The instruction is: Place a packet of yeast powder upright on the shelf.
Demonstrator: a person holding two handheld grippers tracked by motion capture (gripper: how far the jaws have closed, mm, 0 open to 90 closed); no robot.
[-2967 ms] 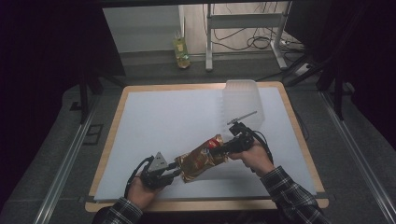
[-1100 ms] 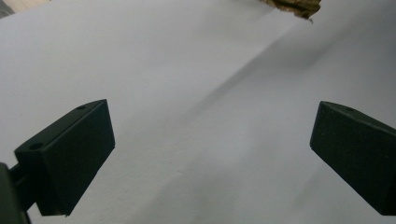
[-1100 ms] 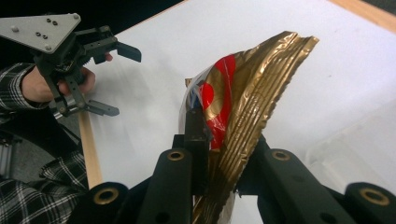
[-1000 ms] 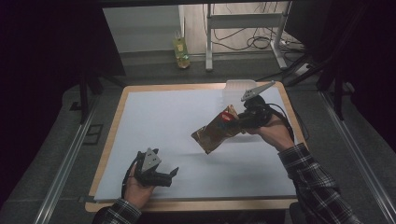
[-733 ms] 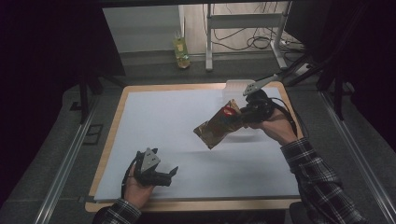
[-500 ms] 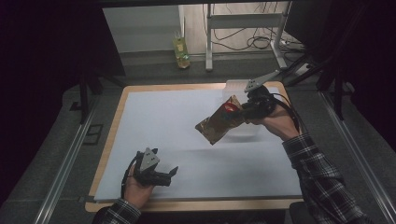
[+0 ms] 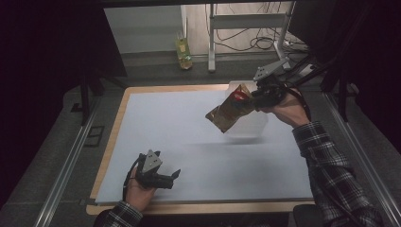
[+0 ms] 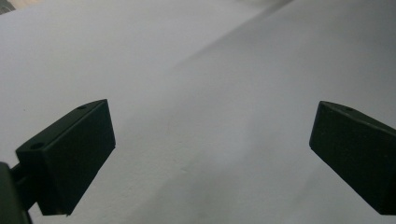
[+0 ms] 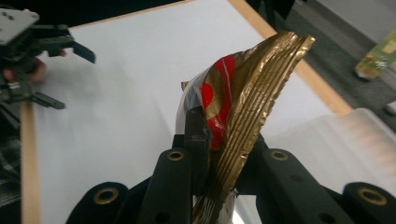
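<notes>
A: Since three seconds ago, your right gripper (image 7: 255, 97) has lifted the gold snack bag (image 7: 230, 109) above the clear tub (image 7: 249, 124).

B: Pinched at its seam?

A: Yes. Lower it straight in; your left gripper (image 7: 174, 177) stays spread, near the table's (image 7: 113, 137) front edge.

Both sleeves (image 7: 331, 175) are dark plaid. Each black gripper (image 7: 158, 176) carries a grey three-cornered plate (image 7: 152, 161), a trailing cable, and brass-ringed screw holes (image 9: 105, 196).

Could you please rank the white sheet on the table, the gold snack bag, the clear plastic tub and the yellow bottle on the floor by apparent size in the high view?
1. White sheet, by far the largest.
2. Clear plastic tub and gold snack bag: alike; the raised bag hides part of the tub, so their order is unsure.
3. Yellow bottle, smallest, though farthest from the camera.
</notes>
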